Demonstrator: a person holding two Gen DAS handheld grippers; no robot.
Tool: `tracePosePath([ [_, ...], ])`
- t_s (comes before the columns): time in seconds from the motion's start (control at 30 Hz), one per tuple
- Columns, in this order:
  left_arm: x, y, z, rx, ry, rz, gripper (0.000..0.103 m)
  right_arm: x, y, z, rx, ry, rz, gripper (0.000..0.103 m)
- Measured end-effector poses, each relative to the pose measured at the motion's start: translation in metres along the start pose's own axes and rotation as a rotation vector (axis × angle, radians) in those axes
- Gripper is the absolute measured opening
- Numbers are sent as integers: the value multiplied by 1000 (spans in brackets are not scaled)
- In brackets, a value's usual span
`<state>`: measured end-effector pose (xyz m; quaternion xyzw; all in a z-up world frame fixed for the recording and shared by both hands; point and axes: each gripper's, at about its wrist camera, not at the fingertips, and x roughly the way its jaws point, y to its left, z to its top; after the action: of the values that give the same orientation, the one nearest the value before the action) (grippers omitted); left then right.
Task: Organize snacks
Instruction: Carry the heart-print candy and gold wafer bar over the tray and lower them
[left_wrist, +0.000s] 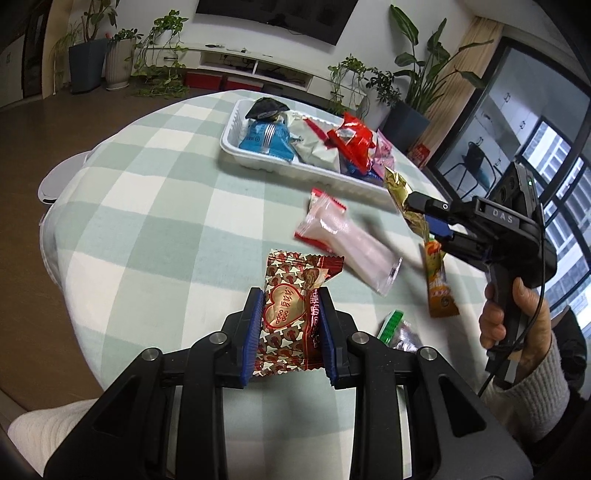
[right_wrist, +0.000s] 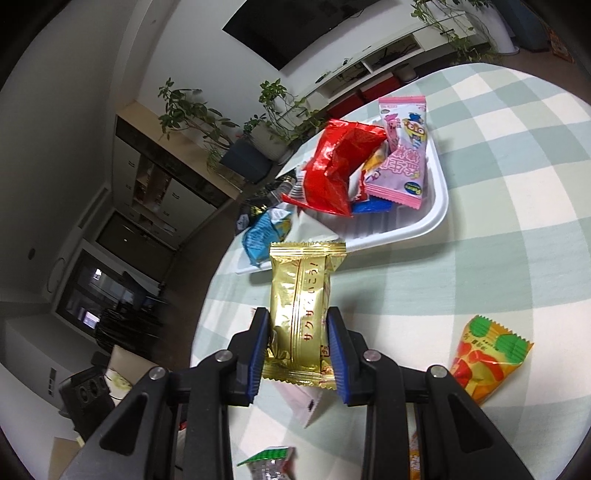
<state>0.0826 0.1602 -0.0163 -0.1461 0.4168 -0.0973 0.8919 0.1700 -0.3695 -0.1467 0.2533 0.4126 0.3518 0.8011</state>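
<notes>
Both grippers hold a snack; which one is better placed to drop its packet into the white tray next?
Right. The right gripper holds the gold packet close beside the white tray. The left gripper grips the red heart-print packet farther back, with loose snacks between.

gold wrapper (right_wrist: 299, 314): glossy crinkled foil | tray (right_wrist: 436, 218): smooth white plastic | bench cloth (left_wrist: 155, 206): matt woven check | tool pads (left_wrist: 255, 332): ribbed blue rubber-like | sleeve (left_wrist: 532, 384): knitted wool-like
</notes>
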Motion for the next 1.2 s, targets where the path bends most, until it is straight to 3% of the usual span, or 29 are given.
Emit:
tracePosePath([
  [0.47, 15, -5, 65, -45, -40, -97, 26, 6, 2, 21, 53, -1, 77, 34],
  [0.83, 37, -14, 135, -45, -74, -131, 26, 29, 22, 71, 1, -25, 95, 34],
  [1.2, 81, -24, 192, -23, -54, -125, 26, 56, 11, 114, 21, -35, 78, 34],
])
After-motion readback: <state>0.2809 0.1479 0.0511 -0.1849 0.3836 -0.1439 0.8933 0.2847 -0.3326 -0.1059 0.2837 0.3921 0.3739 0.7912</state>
